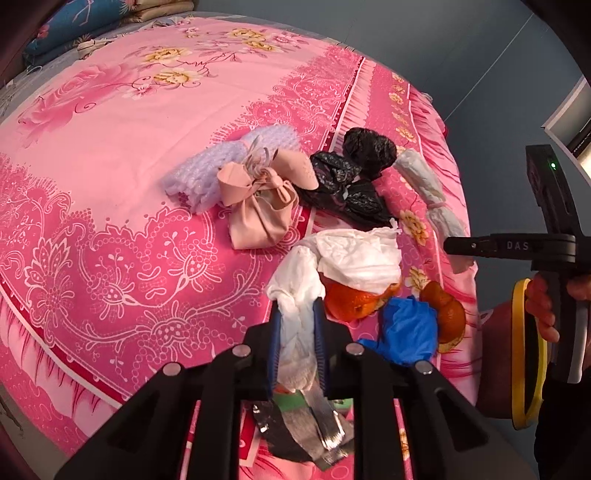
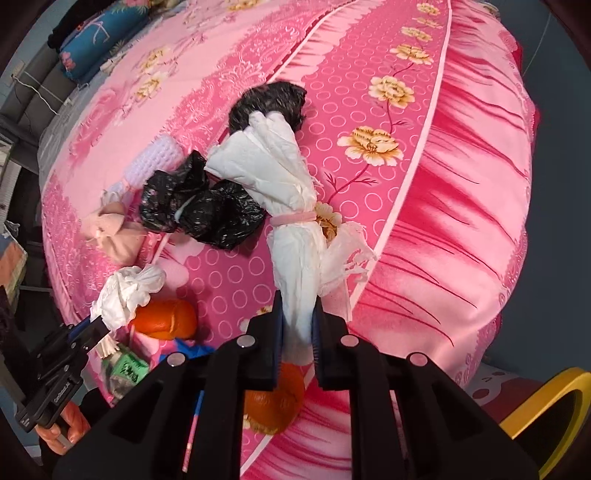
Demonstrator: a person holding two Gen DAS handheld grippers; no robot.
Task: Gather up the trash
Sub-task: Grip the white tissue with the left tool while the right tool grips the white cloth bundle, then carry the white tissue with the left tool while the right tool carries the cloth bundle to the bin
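My left gripper [image 1: 297, 306] is shut on a crumpled white tissue [image 1: 347, 258] near the bed's edge; it shows in the right wrist view [image 2: 125, 288] too. My right gripper [image 2: 297, 314] is shut on a long white paper roll [image 2: 280, 173] tied with a pink band, seen at the right in the left wrist view [image 1: 424, 181]. Orange peel [image 1: 354, 301] lies under the tissue, with more peel [image 1: 448, 314] beside a blue glove [image 1: 406, 328]. A crumpled black bag [image 1: 347, 177], a pink pouch [image 1: 258, 206] and a lilac foam net [image 1: 221, 162] lie further in.
Everything lies on a bed with a pink floral sheet [image 1: 129, 129]. A foil wrapper and green packet [image 1: 306, 417] sit below my left gripper. Blue pillows [image 1: 74, 26] are at the bed's head. A yellow-rimmed bin [image 2: 546, 398] stands beside the bed at the right.
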